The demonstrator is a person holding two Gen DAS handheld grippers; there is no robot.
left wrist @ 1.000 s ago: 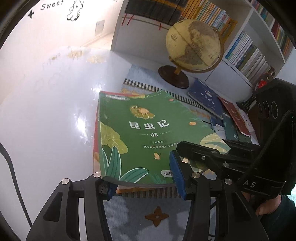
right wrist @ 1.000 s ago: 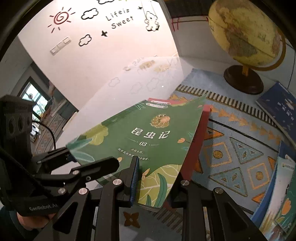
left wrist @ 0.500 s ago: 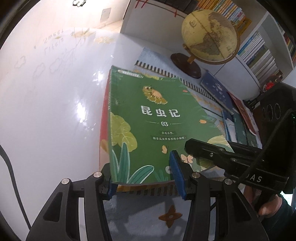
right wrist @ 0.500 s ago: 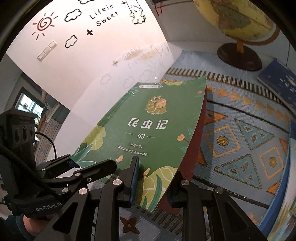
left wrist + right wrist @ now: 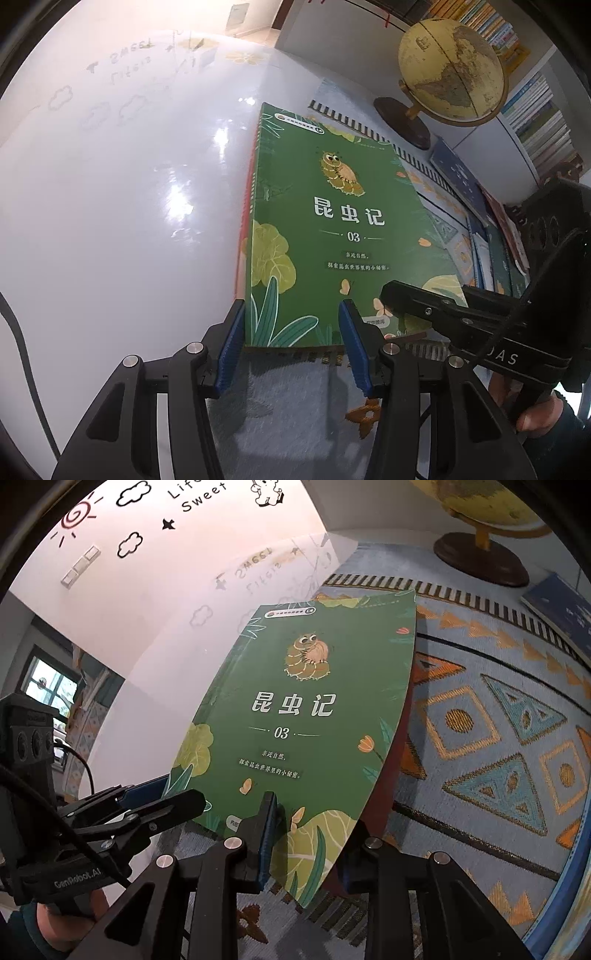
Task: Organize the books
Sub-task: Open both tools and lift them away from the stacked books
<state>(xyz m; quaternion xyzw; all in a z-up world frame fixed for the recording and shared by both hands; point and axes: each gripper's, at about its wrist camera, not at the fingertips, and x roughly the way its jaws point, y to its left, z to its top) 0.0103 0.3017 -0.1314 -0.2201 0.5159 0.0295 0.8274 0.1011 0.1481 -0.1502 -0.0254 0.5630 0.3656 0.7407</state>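
Item: green paperback with a caterpillar on its glossy cover [image 5: 325, 236], topmost on a red-edged book [image 5: 243, 206] at the near edge of a blue patterned rug [image 5: 498, 738]; its near edge sits at six o'clock between the blue pads of the left gripper [image 5: 291, 343], which bracket the corner closely though contact cannot be told, while the right gripper [image 5: 314, 845] is opening, its pads no longer clearly pressing the cover. Risk, as a judgement: with one grip loosening, the slick cover could skid off the red book or land askew. The left view alone shows the yellow globe [image 5: 450, 66], bookshelves at one o'clock and loose books [image 5: 491, 240] at three; the right view alone shows the doodled wall [image 5: 147, 554].
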